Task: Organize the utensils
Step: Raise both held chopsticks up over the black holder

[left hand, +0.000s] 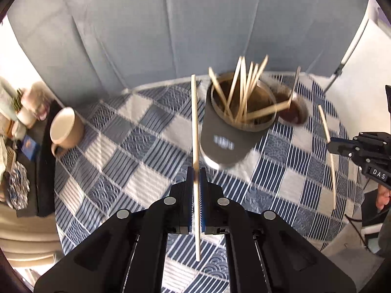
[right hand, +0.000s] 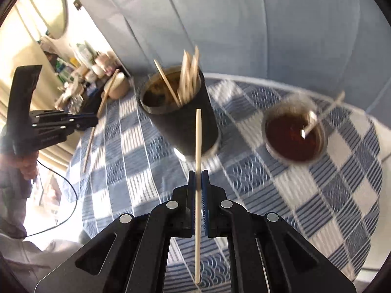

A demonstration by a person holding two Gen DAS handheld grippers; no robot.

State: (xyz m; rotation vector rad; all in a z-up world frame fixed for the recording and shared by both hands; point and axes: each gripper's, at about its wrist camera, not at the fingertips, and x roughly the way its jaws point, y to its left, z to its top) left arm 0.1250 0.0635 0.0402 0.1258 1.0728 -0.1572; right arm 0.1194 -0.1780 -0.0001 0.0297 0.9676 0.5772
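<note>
One readable marking: "DAS"
The white letters stand on the black body of the right gripper (left hand: pixel 328 146), seen from the left wrist; a pale print on the dark cup (left hand: pixel 229 131) is too blurred to read.

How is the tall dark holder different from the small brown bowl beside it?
The tall dark holder stands much higher than the small brown bowl, which is low and squat. The holder carries a bunch of wooden chopsticks; the bowl carries just one stick-like utensil. Both are round, open-topped, and sit on the checked cloth.

Dark holder (left hand: pixel 234 131) upright on tablecloth, pale chopsticks (left hand: pixel 240 88) fanned inside.
</note>
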